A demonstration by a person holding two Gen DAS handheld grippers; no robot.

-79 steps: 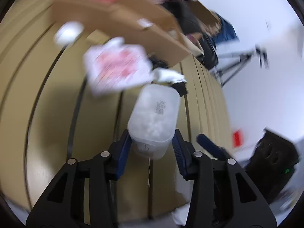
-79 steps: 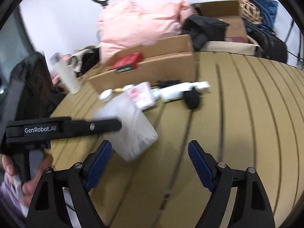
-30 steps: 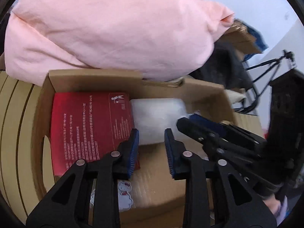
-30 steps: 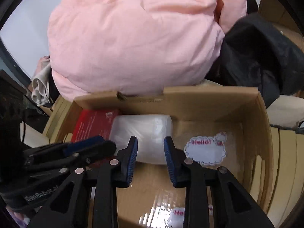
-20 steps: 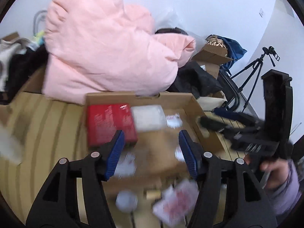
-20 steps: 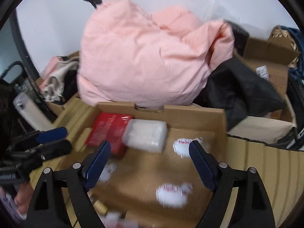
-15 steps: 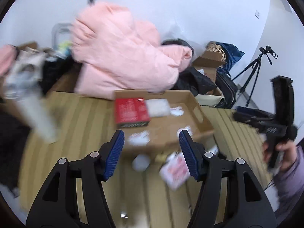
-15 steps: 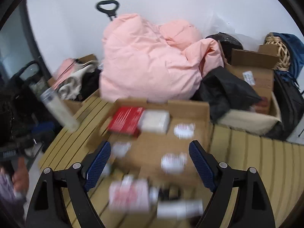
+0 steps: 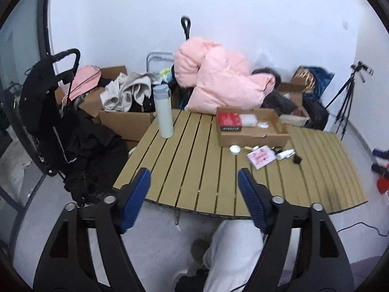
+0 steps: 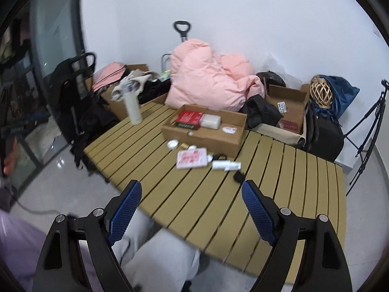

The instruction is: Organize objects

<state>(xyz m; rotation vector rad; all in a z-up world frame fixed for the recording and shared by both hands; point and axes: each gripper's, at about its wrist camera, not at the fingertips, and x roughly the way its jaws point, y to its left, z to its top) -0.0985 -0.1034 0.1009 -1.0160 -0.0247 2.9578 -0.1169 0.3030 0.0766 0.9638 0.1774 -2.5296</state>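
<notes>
Both grippers, left [image 9: 193, 189] and right [image 10: 191, 203], tilt down toward the table [image 9: 189, 160], jaws apart and empty; the left's just widened.

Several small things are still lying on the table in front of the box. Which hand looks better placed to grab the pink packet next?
Probably the right. Both the right gripper and left gripper are open and empty, pulled back off the table. The pink packet lies almost straight ahead of the right one, but off to the side in the left view.
</notes>
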